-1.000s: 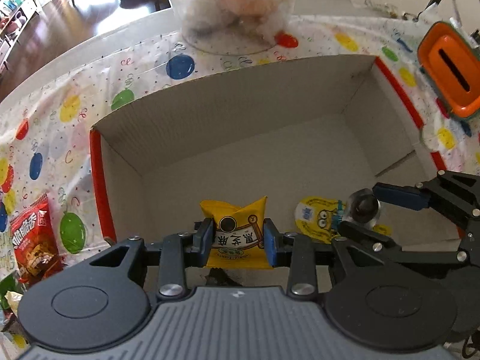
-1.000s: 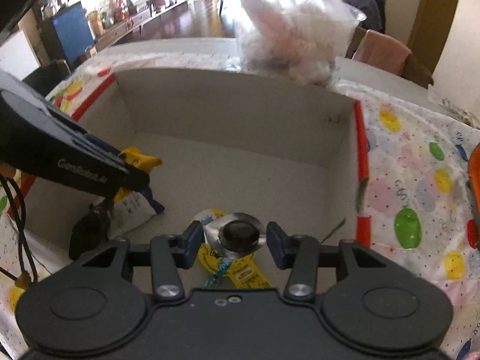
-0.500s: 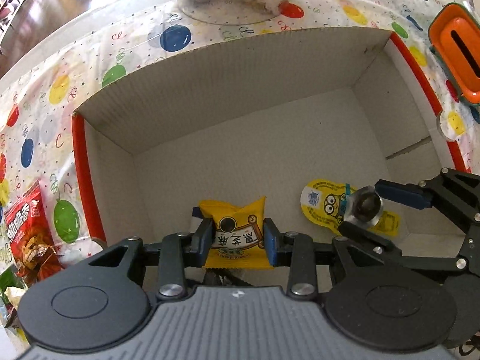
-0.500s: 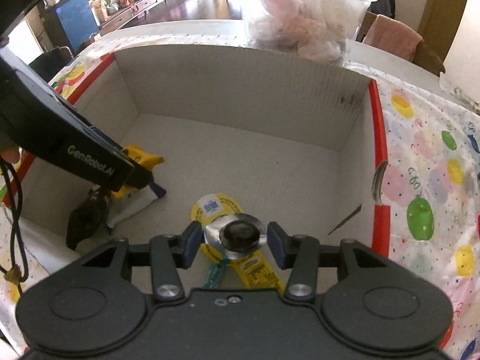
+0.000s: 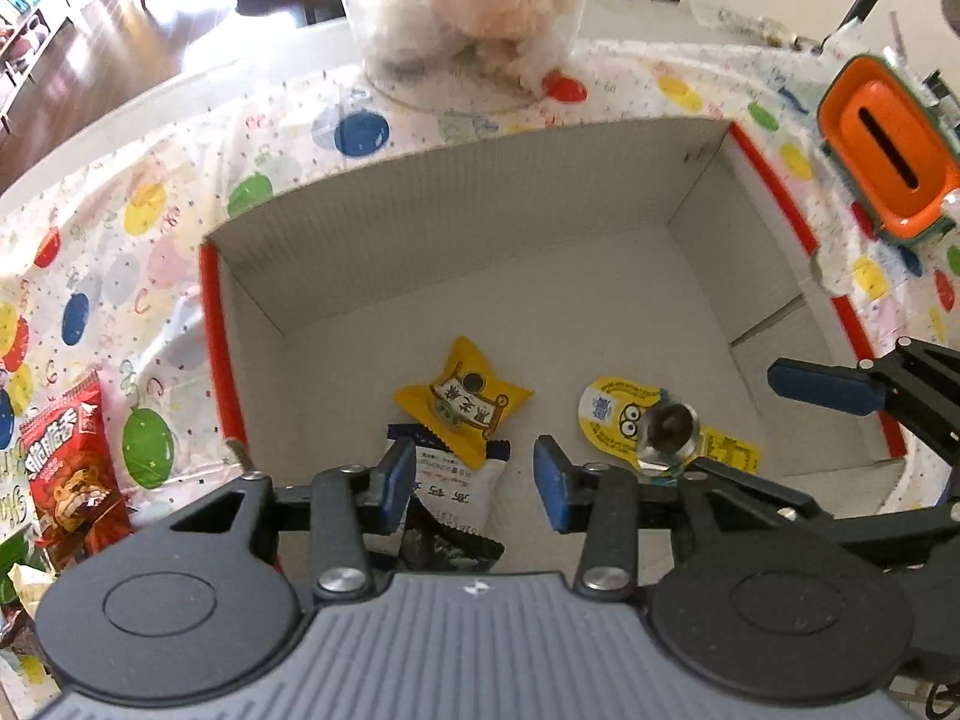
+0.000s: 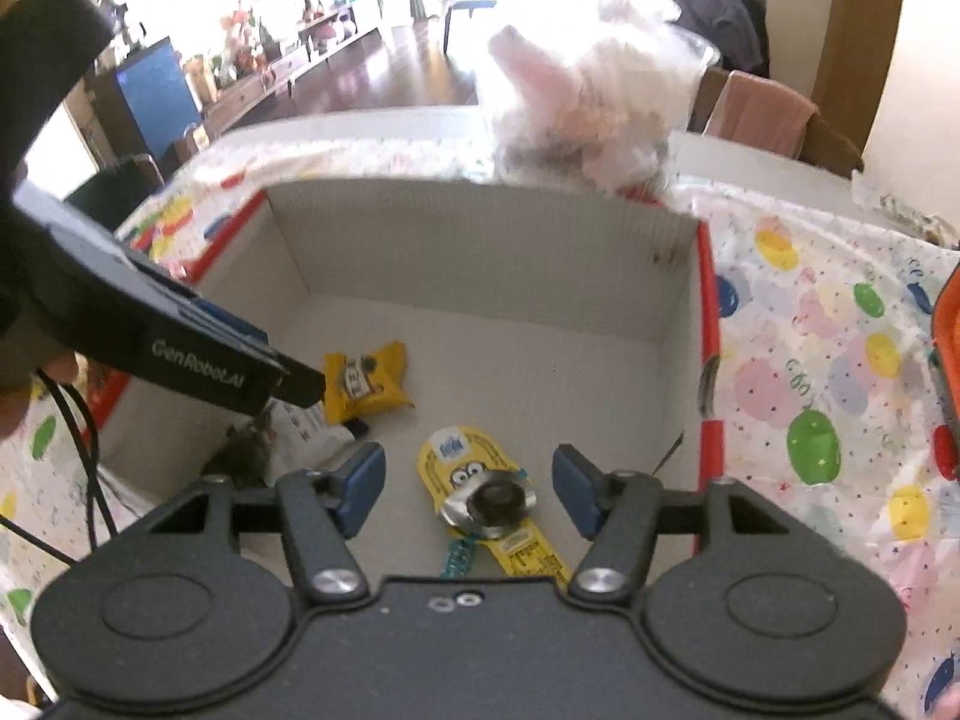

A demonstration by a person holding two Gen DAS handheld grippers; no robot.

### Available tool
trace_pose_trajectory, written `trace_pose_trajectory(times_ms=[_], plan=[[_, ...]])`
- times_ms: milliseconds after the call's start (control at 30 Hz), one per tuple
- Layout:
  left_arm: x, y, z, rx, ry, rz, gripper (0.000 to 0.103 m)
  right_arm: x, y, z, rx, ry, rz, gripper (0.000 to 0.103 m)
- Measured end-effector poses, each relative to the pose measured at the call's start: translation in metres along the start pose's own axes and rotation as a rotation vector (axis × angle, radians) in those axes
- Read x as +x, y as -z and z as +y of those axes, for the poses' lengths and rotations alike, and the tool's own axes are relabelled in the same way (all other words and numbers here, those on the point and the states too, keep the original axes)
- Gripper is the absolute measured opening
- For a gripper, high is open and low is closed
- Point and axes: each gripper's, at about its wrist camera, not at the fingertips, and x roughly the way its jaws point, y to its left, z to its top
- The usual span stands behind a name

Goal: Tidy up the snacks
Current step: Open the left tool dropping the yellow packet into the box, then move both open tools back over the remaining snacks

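Note:
An open cardboard box [image 5: 540, 240] with red edges sits on the dotted tablecloth. On its floor lie a yellow snack packet [image 5: 462, 402], a white packet [image 5: 453, 492] partly under it, and a foil-wrapped snack [image 5: 669, 429] on a yellow Minions pouch [image 5: 612, 420]. My left gripper [image 5: 474, 480] is open and empty above the white packet. My right gripper [image 6: 468, 492] is open and empty over the foil snack [image 6: 492, 501] and Minions pouch [image 6: 462, 456]. The yellow packet [image 6: 366, 381] lies left of it.
A red snack bag [image 5: 66, 468] lies on the tablecloth left of the box. A clear tub of white and pink items [image 5: 474, 12] stands behind the box. An orange container [image 5: 888, 150] sits at the right.
Both grippers opened. The yellow packet left my left gripper and now lies on the box floor. The foil snack left my right gripper and rests on the Minions pouch.

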Motion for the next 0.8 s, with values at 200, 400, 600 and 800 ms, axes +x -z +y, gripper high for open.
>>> trace_pose_trajectory(times_ms=[200,400,600,800], plan=[[-0.029,0.011,0.005,0.002,0.016,-0.088,0.046,-0.022,-0.004,0.007,0.015,-0.012,-0.065,0.066],[-0.057,0.026,0.011,0.015,0.032,-0.172,0.046,-0.042,-0.008,0.018,0.031,-0.019,-0.129,0.073],[-0.083,0.047,0.019,0.039,0.05,-0.258,0.055,-0.06,-0.005,0.035,0.048,-0.037,-0.197,0.082],[-0.106,0.07,0.038,0.045,0.065,-0.319,0.061,-0.073,-0.001,0.057,0.052,-0.053,-0.252,0.089]])
